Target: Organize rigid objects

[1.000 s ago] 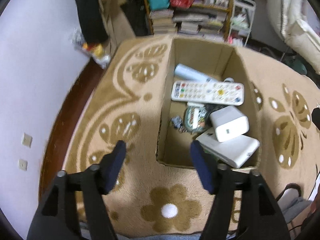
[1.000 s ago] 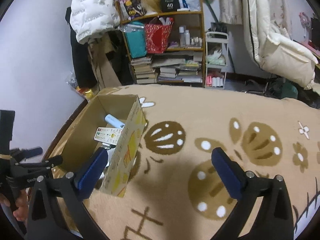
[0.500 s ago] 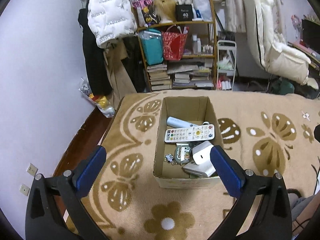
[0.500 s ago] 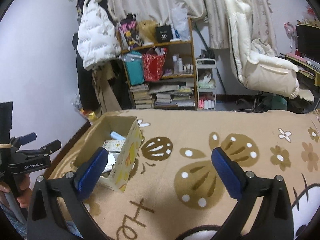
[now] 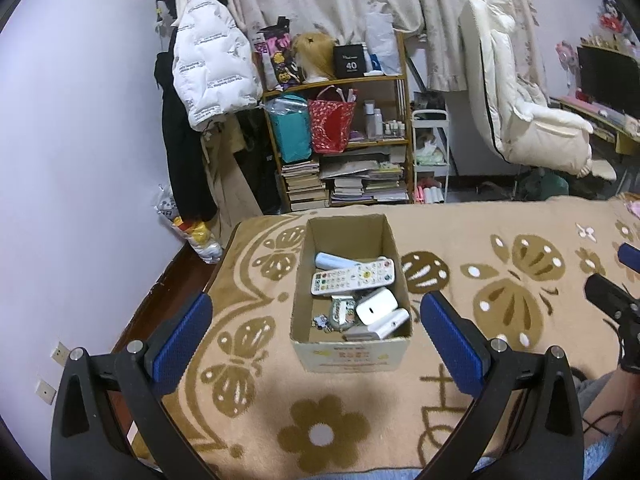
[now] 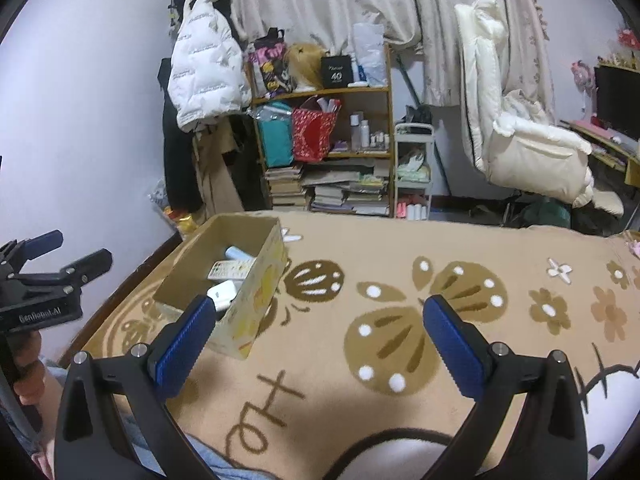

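A cardboard box [image 5: 352, 354] stands on a tan patterned blanket [image 5: 500, 304]; it also shows in the right wrist view [image 6: 256, 300]. Inside lie a white remote control [image 5: 352, 277], a pale blue tube [image 5: 334, 261], white power adapters [image 5: 378, 306] and a small trinket [image 5: 342, 312]. My left gripper [image 5: 314, 336] is open and empty, held back from the box's near side. My right gripper [image 6: 316, 338] is open and empty over bare blanket, to the right of the box.
A cluttered shelf [image 5: 340, 140] with books and bags stands behind the bed. A white jacket [image 5: 208, 68] hangs at the left wall. A cream chair [image 5: 524, 112] is at the right. The bed edge drops to the floor at the left [image 5: 160, 292].
Both grippers have pulled up and back from the box, so it looks smaller and farther. The left gripper's jaws have opened wider. The box contents have not moved.
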The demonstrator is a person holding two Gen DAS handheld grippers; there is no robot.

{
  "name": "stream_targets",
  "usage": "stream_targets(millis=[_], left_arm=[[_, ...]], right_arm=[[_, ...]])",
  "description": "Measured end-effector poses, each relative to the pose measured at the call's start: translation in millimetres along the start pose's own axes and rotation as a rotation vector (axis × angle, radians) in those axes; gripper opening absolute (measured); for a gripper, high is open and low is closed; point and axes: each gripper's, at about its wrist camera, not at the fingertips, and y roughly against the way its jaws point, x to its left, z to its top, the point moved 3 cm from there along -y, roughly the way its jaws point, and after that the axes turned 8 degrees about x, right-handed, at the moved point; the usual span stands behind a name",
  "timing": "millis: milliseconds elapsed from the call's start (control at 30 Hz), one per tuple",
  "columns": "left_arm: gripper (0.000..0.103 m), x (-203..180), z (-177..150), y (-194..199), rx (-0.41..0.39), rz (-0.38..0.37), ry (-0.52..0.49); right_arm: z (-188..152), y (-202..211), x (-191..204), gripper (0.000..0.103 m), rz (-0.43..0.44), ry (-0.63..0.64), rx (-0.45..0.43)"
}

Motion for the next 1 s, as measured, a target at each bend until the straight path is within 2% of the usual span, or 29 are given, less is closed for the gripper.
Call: stream_targets(millis=[200,533,1000], left_arm=[[0.103,-12,-8,-1,0.016,0.019,-0.033],[0.103,-14,-7,-21,0.074,0.018,-0.017],[0.103,-22,-8,-31,0.099,0.030,-0.050]], right_arm=[[-8,-14,6,0.103,0.029,-0.002,0.040],[-9,-37,3,0.103,0.045,-0.024,0.096],[-8,-41,1,0.103,0.037,-0.039,0.098]])
